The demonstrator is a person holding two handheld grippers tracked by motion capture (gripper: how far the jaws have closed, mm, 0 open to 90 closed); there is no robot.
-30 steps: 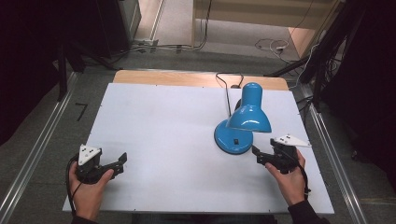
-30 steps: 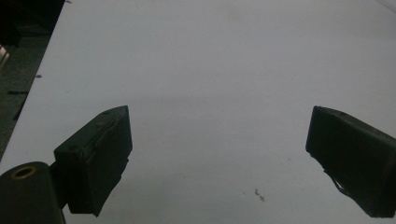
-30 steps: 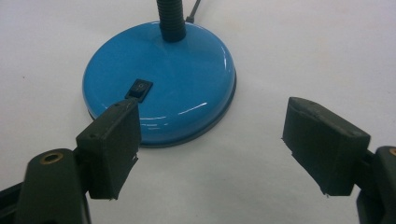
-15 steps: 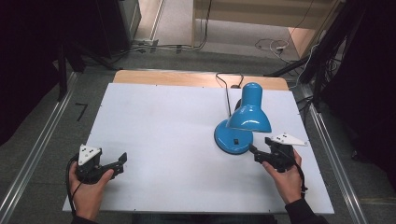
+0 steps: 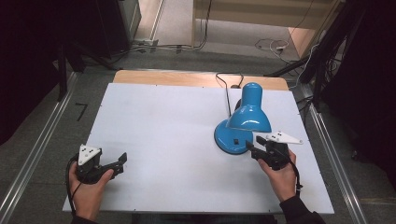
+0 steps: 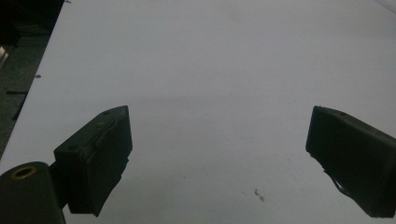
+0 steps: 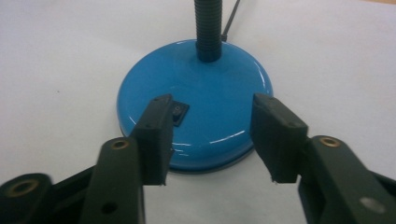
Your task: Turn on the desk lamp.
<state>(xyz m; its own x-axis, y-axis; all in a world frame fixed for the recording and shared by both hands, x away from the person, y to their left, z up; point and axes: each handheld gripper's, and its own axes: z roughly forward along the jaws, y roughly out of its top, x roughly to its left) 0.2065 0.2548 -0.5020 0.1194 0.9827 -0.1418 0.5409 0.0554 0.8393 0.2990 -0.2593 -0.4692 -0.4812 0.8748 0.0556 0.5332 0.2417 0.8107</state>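
Lamp position: right half of the desk, blue, standing upright on its round base, shade tipped forward over that base, cord trailing off the far edge. A small black switch sits on the near part of the base, facing my side.

I have the right gripper just at the near rim of the base. In the right gripper view its jaws stand moderately apart, holding nothing, and they frame the front of the base – the left jaw lies over the area beside the switch, the right jaw over bare blue metal. I judge this placement to be deliberate: a low approach from the near side keeps the jaws under the shade and lines one jaw tip up with the switch. Whether a jaw touches the base I cannot tell from these pictures.

The left gripper rests at the near left of the desk, well apart from the lamp. Its jaws stand wide over bare white surface, holding nothing. I keep it parked there so that it stays out of the working arm's path.

Step in hand, as I judge it: final alignment before pressing the switch. Caution – the base is glossy and light-looking; a sideways push may slide it rather than trip the switch.
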